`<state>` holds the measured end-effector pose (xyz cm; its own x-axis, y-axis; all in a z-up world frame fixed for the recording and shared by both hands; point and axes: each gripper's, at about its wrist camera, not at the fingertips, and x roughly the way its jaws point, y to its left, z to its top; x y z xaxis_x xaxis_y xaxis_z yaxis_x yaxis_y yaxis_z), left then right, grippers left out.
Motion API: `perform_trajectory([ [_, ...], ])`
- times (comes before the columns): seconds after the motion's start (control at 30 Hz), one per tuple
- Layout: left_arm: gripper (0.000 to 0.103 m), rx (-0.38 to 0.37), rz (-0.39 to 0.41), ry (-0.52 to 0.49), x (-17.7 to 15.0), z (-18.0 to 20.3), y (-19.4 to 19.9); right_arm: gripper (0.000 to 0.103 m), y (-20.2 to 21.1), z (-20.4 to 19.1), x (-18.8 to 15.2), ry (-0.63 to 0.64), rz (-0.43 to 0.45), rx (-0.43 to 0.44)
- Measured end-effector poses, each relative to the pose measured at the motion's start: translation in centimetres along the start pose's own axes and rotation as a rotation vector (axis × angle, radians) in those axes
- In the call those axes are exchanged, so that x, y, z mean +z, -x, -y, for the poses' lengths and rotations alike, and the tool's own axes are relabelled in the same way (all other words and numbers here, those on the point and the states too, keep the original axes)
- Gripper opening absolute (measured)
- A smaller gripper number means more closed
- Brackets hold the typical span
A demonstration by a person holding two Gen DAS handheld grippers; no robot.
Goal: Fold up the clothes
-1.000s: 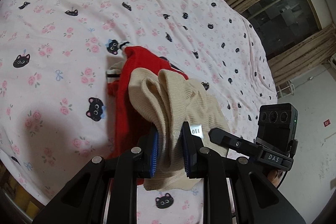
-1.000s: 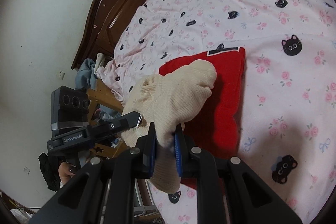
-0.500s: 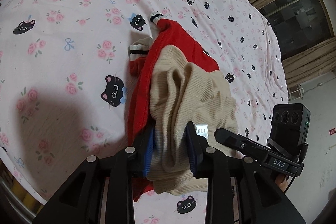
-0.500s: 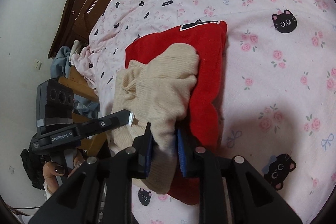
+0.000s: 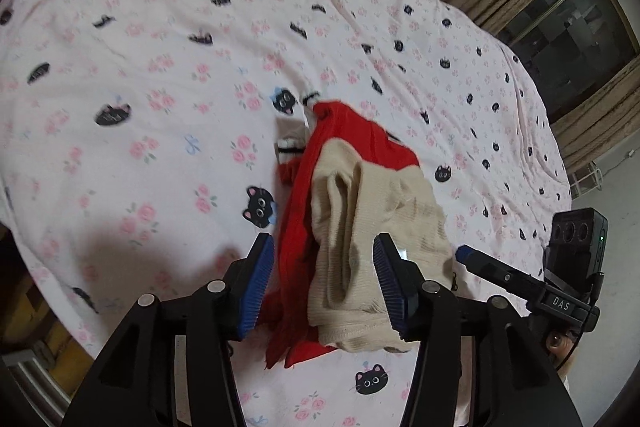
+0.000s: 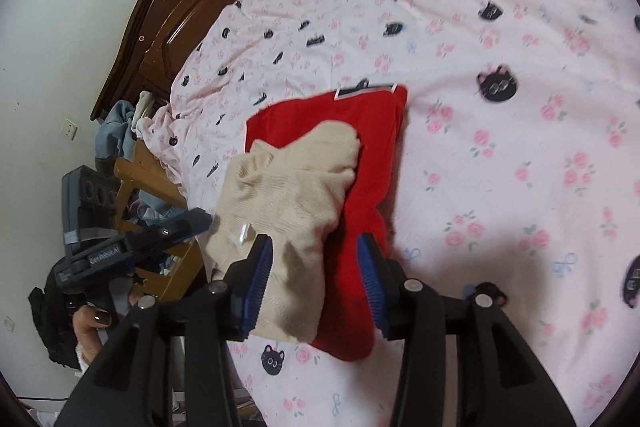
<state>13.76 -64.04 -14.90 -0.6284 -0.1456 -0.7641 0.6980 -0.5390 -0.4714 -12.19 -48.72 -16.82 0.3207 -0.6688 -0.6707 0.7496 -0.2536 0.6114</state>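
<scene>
L gripper [image 5: 324, 281] spread | R gripper [image 6: 316, 281] spread | cream ribbed knit garment [image 6: 296, 179] atop folded red garment [image 6: 376, 131] | pink cat-print bedsheet [image 6: 500, 147]

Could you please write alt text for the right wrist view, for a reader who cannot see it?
The right tongs stand open over a cream ribbed knit garment, which lies bunched on a folded red garment. Both rest on a pink bedsheet printed with black cats and roses. The left tongs show at the left, near a dark wooden headboard.
</scene>
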Motion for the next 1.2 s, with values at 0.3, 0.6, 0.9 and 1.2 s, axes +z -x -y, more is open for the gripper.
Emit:
perform_trajectory([
  [0.3,0.047,0.128,0.140,-0.083,-3.1,4.4,6.5,0.048,6.4,-5.4,-3.0,0.154,0.120,-0.138],
  [0.6,0.047,0.285,0.132,-0.148,-9.6,8.0,9.1,0.062,9.5,-9.8,-9.4,0.189,0.130,-0.267],
  [0.9,0.047,0.383,0.172,-0.213,-14.8,10.8,12.8,0.066,12.2,-12.2,-15.8,0.237,0.116,-0.317],
  [1.2,0.047,0.452,0.200,-0.249,-17.7,12.6,14.2,0.069,15.5,-14.2,-18.8,0.274,0.166,-0.384],
])
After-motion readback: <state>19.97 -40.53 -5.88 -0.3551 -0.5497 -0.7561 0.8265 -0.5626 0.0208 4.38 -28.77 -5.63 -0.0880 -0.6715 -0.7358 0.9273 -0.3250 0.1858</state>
